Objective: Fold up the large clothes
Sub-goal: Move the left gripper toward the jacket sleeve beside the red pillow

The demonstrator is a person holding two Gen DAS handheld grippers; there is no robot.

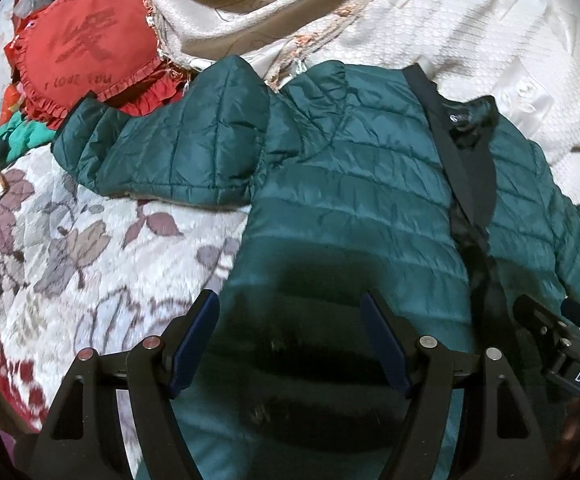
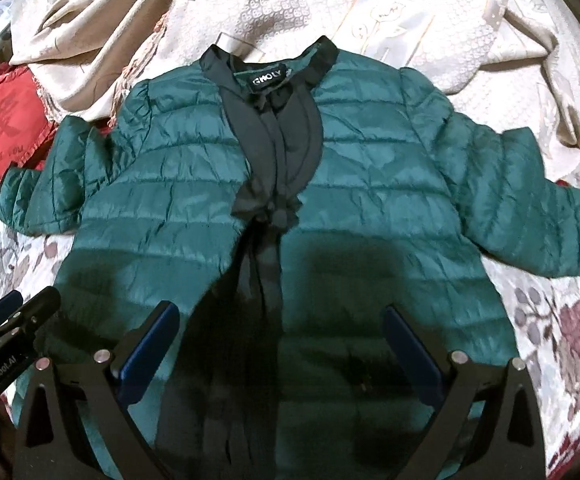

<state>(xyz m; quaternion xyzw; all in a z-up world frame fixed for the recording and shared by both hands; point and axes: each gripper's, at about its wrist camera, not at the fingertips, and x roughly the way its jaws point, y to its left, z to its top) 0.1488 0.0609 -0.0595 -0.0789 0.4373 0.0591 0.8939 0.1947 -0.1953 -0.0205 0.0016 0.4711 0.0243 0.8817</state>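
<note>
Nearest the cameras, the left gripper [image 1: 290,344] and the right gripper [image 2: 281,352] both hang with jaws spread wide and nothing between them, side by side over the lower hem of the green quilted jacket [image 2: 193,208], which lies face up and spread on the floral bedspread [image 1: 69,232]. The shell looks slick and puffy, so a shallow pinch at the hem may slide off, or catch only the top layer and leave the back panel behind. Further up, the front hangs partly open along the black placket [image 2: 269,184]; a fold started here may let the two halves skew. Beyond that, the left sleeve [image 1: 161,152] is bunched and doubled over toward the red heart cushion [image 1: 85,56], and could drag against it. Farthest, the collar rests on the rumpled cream blanket [image 2: 370,12], an uneven base that may spoil a flat crease.
</note>
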